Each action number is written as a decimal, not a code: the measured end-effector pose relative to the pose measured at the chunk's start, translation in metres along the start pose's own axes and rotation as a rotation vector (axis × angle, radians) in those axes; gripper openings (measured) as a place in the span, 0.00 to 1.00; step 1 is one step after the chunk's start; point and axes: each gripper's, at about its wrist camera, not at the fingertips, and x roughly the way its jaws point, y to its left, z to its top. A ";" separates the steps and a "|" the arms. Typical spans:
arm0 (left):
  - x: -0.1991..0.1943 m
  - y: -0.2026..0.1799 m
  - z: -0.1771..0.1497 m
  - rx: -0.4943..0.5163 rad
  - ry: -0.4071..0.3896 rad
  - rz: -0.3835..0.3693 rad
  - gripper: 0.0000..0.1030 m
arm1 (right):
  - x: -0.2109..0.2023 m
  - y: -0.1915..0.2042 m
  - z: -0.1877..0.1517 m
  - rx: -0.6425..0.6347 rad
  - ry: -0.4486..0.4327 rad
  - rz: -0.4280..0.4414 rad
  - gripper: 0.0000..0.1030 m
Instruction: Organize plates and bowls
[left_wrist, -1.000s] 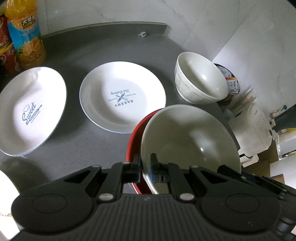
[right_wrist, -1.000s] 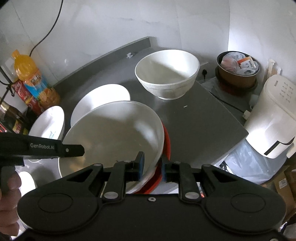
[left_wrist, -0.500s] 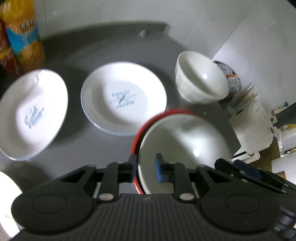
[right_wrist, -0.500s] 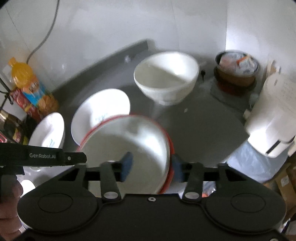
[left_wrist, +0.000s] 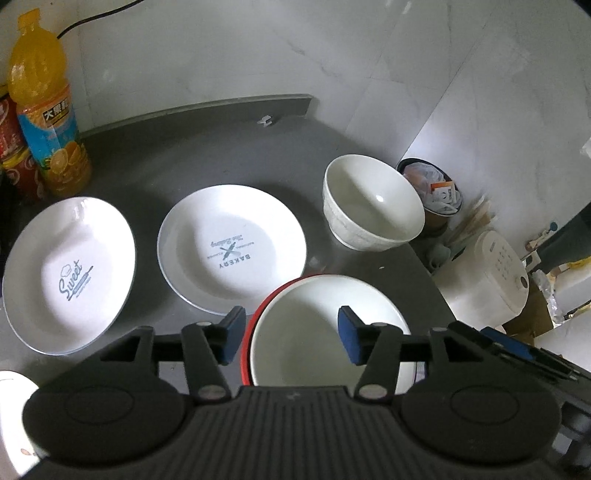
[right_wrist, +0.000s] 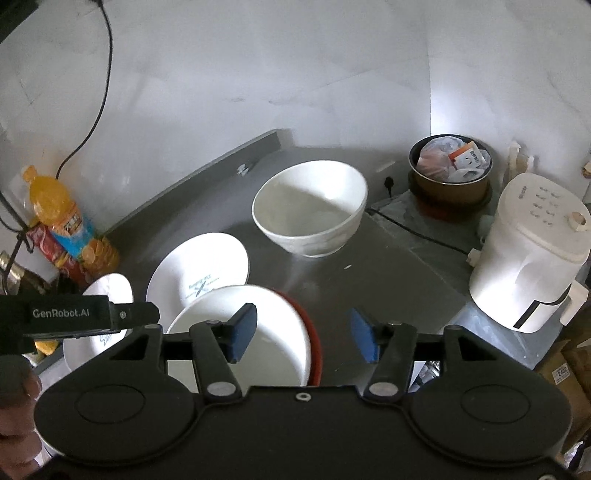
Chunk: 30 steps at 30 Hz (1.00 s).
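A wide white bowl (left_wrist: 325, 332) (right_wrist: 255, 332) rests nested inside a red bowl (left_wrist: 255, 317) (right_wrist: 314, 332) at the counter's near edge. My left gripper (left_wrist: 290, 334) hangs open above its left part, touching nothing. My right gripper (right_wrist: 303, 336) is open above its right rim, also holding nothing. A deep white bowl (left_wrist: 373, 205) (right_wrist: 310, 210) stands alone farther back. Flat on the counter lie the "Bakery" plate (left_wrist: 231, 249) (right_wrist: 197, 266) and, left of it, the "Sweet" plate (left_wrist: 68, 273) (right_wrist: 99, 295).
An orange juice bottle (left_wrist: 44, 107) (right_wrist: 66, 218) and red cans (left_wrist: 14, 162) stand at the back left. Beyond the counter's right edge are a white appliance (right_wrist: 532, 254) and a pot of rubbish (right_wrist: 450, 173). Another white dish (left_wrist: 13, 417) shows at the lower left.
Both grippers let go of the white bowl and opened wide. The bowl, earlier tilted and lifted, now sits level inside the red bowl. Both grippers pulled back and up.
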 end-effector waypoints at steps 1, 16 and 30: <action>0.001 -0.001 0.001 -0.002 -0.001 -0.002 0.53 | 0.000 -0.003 0.002 0.007 -0.004 0.001 0.55; 0.028 -0.022 0.025 -0.048 -0.009 0.018 0.54 | 0.021 -0.034 0.025 0.050 -0.006 0.014 0.56; 0.075 -0.042 0.061 -0.092 0.003 0.040 0.54 | 0.071 -0.052 0.067 0.040 0.022 0.056 0.61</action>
